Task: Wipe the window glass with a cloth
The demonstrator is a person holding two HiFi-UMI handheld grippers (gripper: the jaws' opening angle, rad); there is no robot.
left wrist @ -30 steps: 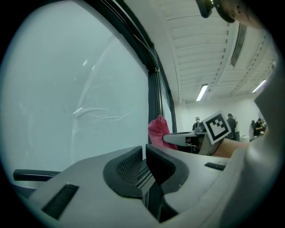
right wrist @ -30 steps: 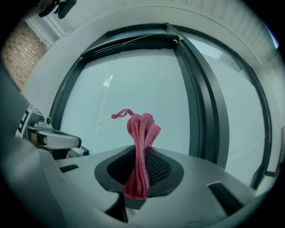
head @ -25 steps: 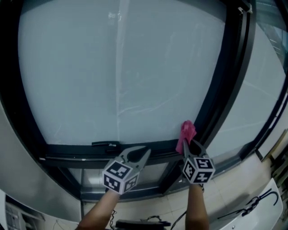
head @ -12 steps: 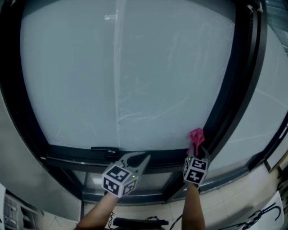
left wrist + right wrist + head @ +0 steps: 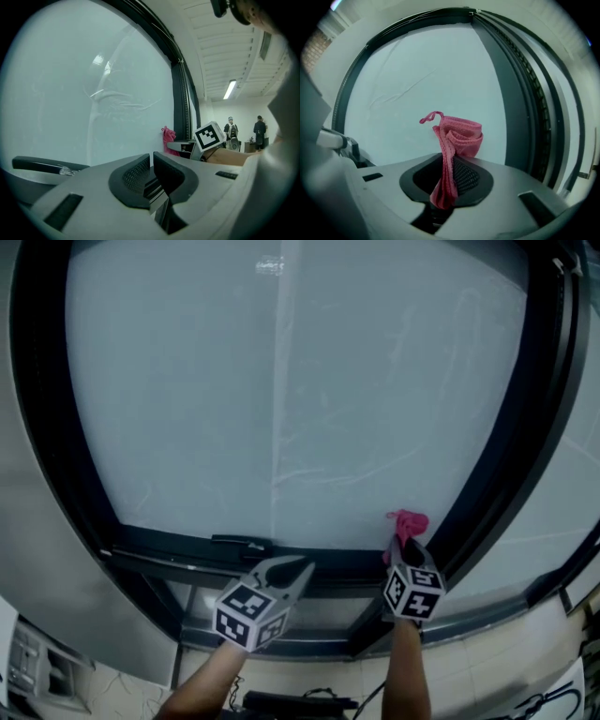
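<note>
A dark frame point(image 5: 58, 456) curves down the left edge of the window glass point(image 5: 281, 399) and joins a dark bottom rail point(image 5: 169, 549). A flat dark handle point(image 5: 239, 542) lies on that rail, just left of and beyond the left tongs point(image 5: 292, 571).

The left tongs are held below the rail, with their tip pointing up and to the right towards the pane. In the left gripper view the left tongs point(image 5: 152, 159) have their jaws together, with only a thin slit between the ribbed pads and nothing in it. The handle point(image 5: 42, 164) shows as a dark bar to their left, and the glass point(image 5: 70, 103) fills the space ahead of them.

To the right of the left tongs, near but apart, the right tongs point(image 5: 410, 554) point up at the lower right corner of the pane. The right tongs point(image 5: 449, 164) are clamped on a pink cloth point(image 5: 457, 138). A strip of it hangs down between the pads, and a folded bunch with a small loop stands above the tips. From the head view the cloth point(image 5: 409, 523) sits over the bottom of the glass, just above the rail. It seems to touch the pane, though no view makes that plain.

Just right of the right tongs, a thick dark post point(image 5: 506, 446) of the frame slants upward, with a second pane point(image 5: 577, 484) beyond it.
</note>
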